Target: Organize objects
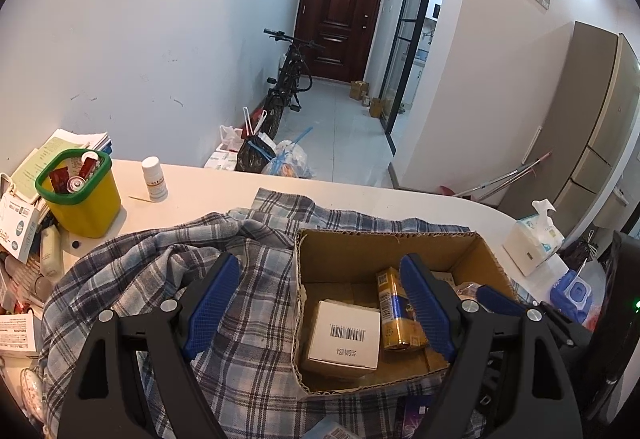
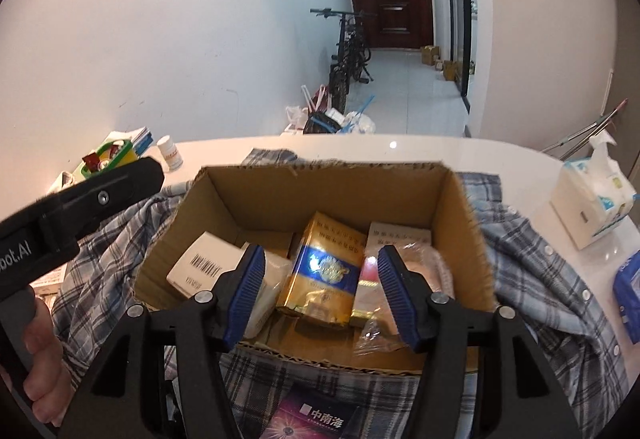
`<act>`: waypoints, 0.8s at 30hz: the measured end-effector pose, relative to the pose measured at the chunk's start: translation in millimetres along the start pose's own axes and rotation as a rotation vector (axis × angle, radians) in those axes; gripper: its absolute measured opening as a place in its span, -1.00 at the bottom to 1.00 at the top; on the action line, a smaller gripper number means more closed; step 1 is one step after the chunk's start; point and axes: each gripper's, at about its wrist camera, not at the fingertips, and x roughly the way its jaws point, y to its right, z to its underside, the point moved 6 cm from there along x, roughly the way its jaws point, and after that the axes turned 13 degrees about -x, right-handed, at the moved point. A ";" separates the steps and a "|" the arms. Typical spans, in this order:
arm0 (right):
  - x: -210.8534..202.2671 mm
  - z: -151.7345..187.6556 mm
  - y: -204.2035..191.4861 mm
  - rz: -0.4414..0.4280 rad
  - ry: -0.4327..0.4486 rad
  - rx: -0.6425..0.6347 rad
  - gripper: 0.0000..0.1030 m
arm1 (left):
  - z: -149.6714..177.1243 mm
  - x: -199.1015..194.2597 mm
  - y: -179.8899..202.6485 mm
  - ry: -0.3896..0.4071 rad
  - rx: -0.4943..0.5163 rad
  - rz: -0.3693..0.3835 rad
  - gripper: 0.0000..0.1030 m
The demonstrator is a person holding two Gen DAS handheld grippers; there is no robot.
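Right wrist view: one cardboard box holds one gold pack, two white boxes.

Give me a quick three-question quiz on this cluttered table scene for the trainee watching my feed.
1. True or false: the right gripper is open above the brown cardboard box.
2. What does the cardboard box rest on?
A. blue plaid shirt
B. bare table
C. a stack of books
3. Which white item stands beside the yellow bin with a green rim?

Key:
1. True; it holds nothing, with the gold and blue cigarette pack below it.
2. A.
3. The white pill bottle.
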 end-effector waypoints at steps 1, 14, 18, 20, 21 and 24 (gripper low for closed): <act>-3.2 -1.7 1.4 0.010 0.007 -0.002 0.12 | -0.6 -1.5 0.5 0.004 0.002 0.000 0.64; -46.1 -22.4 28.3 0.098 0.112 0.026 0.12 | -14.1 -50.7 16.2 0.145 0.062 0.017 0.64; -75.4 -32.3 35.3 0.140 0.183 0.026 0.12 | -19.5 -78.6 22.7 0.219 0.082 0.027 0.64; -90.1 -37.0 37.2 0.155 0.219 0.025 0.12 | -22.0 -94.6 25.6 0.252 0.084 0.048 0.64; -99.9 -39.6 37.5 0.160 0.243 0.027 0.12 | -23.3 -104.3 26.8 0.272 0.085 0.060 0.64; -127.0 -44.6 37.1 0.163 0.310 0.041 0.18 | -29.8 -133.9 28.2 0.329 0.094 0.088 0.64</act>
